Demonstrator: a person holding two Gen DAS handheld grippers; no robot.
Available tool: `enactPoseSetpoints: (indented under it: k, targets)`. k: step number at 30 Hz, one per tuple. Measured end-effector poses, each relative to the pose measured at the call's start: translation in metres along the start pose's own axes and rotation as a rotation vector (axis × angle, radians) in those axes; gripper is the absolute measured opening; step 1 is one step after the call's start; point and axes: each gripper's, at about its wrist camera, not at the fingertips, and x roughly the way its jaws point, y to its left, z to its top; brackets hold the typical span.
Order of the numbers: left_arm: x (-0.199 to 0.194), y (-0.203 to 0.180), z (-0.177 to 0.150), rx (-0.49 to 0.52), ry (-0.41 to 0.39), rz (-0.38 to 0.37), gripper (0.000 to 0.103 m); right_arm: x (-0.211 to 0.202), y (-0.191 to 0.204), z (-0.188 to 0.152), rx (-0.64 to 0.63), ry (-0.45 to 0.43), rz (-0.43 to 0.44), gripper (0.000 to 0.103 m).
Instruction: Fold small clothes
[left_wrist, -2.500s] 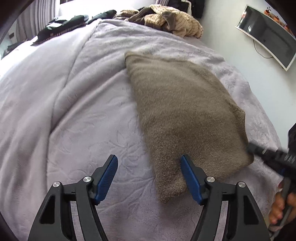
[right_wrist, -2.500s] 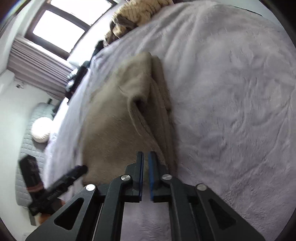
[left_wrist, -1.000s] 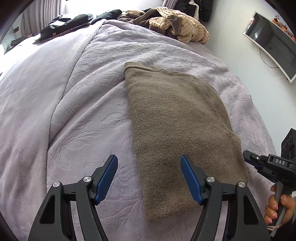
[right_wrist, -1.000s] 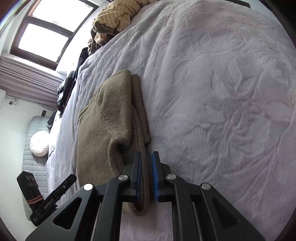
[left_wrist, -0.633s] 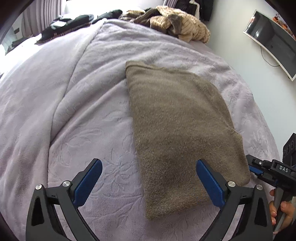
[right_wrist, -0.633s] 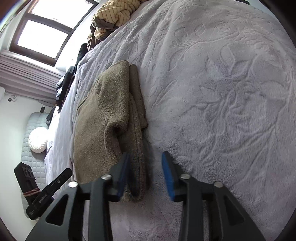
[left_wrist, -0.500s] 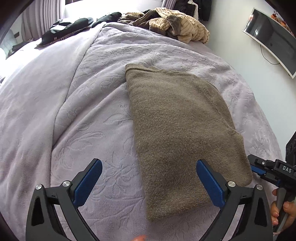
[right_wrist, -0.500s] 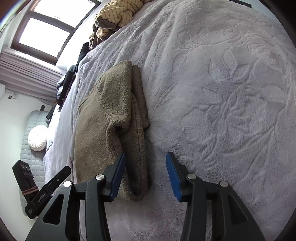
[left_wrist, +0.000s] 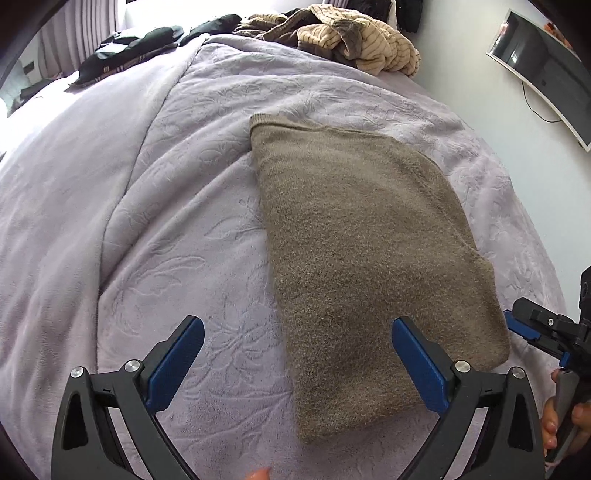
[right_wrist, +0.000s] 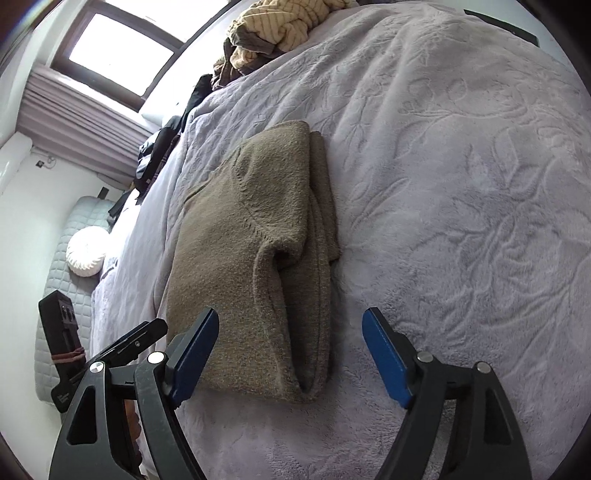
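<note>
Folded brown sweater (left_wrist: 365, 254) flat on lilac blanket (left_wrist: 147, 221), both tools spread apart

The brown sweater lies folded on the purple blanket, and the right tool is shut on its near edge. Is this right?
Not quite. The brown sweater does lie folded on the purple blanket, but the right tool is open: its jaws have just been opening, and the pads stand apart from the near edge without pressing it. The right wrist view shows this.

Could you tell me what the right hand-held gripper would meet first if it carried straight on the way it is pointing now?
Most likely the folded brown sweater: the right hand-held gripper, jaws open and empty, angles down at its near folded edge on the lilac blanket. Exact depth is unclear.
</note>
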Motion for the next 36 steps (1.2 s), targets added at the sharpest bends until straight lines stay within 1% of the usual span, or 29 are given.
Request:
enactPoseSetpoints:
  k: [3, 6, 7, 12, 14, 19, 25, 31, 33, 34, 35, 36]
  targets:
    - [0.007, 0.003, -0.002, -0.01, 0.025, 0.006, 0.102, 0.001, 0.002, 0.001, -0.009, 0.006, 0.0, 0.083]
    - [0.014, 0.008, -0.004, -0.013, 0.064, -0.04, 0.102, 0.002, -0.001, 0.005, -0.001, 0.007, 0.004, 0.082]
    - [0.014, 0.01, -0.004, -0.014, 0.067, -0.044, 0.102, 0.002, -0.003, 0.006, 0.004, 0.006, 0.006, 0.082]
    - [0.012, 0.024, 0.003, -0.037, 0.047, -0.042, 0.102, 0.008, -0.015, 0.012, 0.041, 0.014, 0.051, 0.083]
    - [0.012, 0.03, 0.01, -0.056, 0.043, -0.059, 0.102, 0.012, -0.018, 0.016, 0.052, 0.015, 0.069, 0.083]
    - [0.018, 0.039, 0.027, -0.101, 0.043, -0.162, 0.102, 0.023, -0.022, 0.029, 0.068, 0.021, 0.112, 0.083]
    - [0.039, 0.048, 0.04, -0.138, 0.069, -0.278, 0.102, 0.044, -0.029, 0.048, 0.093, 0.051, 0.157, 0.083]
    - [0.07, 0.032, 0.05, -0.125, 0.117, -0.362, 0.102, 0.077, -0.018, 0.07, 0.033, 0.137, 0.156, 0.083]
    - [0.076, 0.02, 0.056, -0.098, 0.122, -0.375, 0.102, 0.088, -0.011, 0.076, 0.014, 0.163, 0.148, 0.083]
    - [0.078, 0.015, 0.059, -0.088, 0.124, -0.38, 0.102, 0.091, -0.008, 0.077, 0.007, 0.17, 0.149, 0.085]
    - [0.079, 0.01, 0.061, -0.079, 0.125, -0.382, 0.102, 0.095, -0.004, 0.079, -0.002, 0.177, 0.161, 0.087]
    - [0.081, 0.005, 0.064, -0.072, 0.127, -0.367, 0.102, 0.097, -0.001, 0.082, -0.01, 0.18, 0.188, 0.087]
